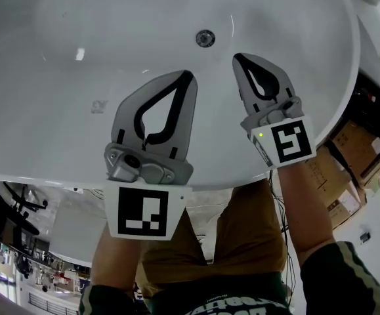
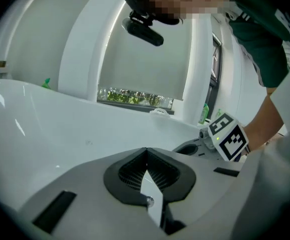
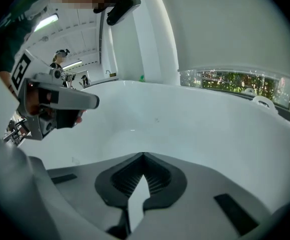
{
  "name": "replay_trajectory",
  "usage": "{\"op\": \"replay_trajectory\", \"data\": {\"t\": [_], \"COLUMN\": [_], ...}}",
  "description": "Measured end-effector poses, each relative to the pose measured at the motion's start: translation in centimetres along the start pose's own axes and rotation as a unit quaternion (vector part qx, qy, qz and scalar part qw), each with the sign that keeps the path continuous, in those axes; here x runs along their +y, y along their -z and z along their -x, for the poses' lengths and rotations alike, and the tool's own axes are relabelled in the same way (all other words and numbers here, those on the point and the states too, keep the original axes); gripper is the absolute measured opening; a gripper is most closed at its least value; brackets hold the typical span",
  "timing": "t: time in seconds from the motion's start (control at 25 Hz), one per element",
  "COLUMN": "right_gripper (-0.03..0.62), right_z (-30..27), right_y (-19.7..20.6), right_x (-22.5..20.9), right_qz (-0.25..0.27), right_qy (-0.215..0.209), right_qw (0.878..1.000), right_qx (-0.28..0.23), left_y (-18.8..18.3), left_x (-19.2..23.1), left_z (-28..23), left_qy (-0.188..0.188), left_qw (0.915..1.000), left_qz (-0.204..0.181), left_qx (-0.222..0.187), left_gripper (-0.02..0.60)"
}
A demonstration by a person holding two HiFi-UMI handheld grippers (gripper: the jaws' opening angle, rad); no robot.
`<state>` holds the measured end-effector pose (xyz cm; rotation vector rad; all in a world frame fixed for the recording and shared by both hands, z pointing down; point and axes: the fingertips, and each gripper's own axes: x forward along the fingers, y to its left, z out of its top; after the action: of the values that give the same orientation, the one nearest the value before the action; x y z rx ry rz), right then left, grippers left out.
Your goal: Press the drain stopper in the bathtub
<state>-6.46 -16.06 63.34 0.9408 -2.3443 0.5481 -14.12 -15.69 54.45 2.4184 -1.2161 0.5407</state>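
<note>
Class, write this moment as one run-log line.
left gripper: shut, empty | right gripper: shut, empty | drain stopper: not touched, ahead of both | bathtub: under grippers

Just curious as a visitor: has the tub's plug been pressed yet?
Not yet, it seems. The drain stopper sits on the bathtub floor with nothing touching it. Both the left gripper and right gripper hang above the tub, jaws shut and empty, the right one nearer. Left to do: lowering a tip onto the stopper and pressing.
</note>
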Motion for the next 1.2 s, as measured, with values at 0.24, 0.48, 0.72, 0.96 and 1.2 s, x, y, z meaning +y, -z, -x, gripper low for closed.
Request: {"op": "replay_trajectory", "data": {"t": [0.24,0.48,0.72,0.96,1.2], "right_gripper": [0.011,0.011,0.011,0.011,0.012], "right_z": [-0.9,-1.2,-1.0,-1.0,-1.7], "right_y": [0.8,1.3,2.5,3.8,4.5], "right_x": [-2.6,-4.5,-6.3,-7.1,-7.2], "right_qz": [-0.035,-0.044,-0.063,-0.073,-0.074], "right_qy": [0.018,0.018,0.019,0.019,0.000], "right_qw": [0.999,0.999,0.997,0.997,0.997], "right_qx": [-0.017,-0.025,-0.029,-0.031,-0.038], "left_y": [6.5,13.9,19.0,24.3,27.3], "left_x": [0.0,0.8,-1.1,-2.8,-2.3], "left_z": [-5.3,-9.9,-13.9,-16.7,-19.1], "left_qy": [0.009,-0.008,0.036,0.068,0.066], "left_qw": [0.9979,0.9882,0.9776,0.9602,0.9492], "left_qz": [0.021,-0.017,-0.053,-0.099,-0.101], "left_qx": [0.061,0.152,0.200,0.252,0.291], "left_gripper": [0.006,0.006,0.006,0.006,0.006]}}
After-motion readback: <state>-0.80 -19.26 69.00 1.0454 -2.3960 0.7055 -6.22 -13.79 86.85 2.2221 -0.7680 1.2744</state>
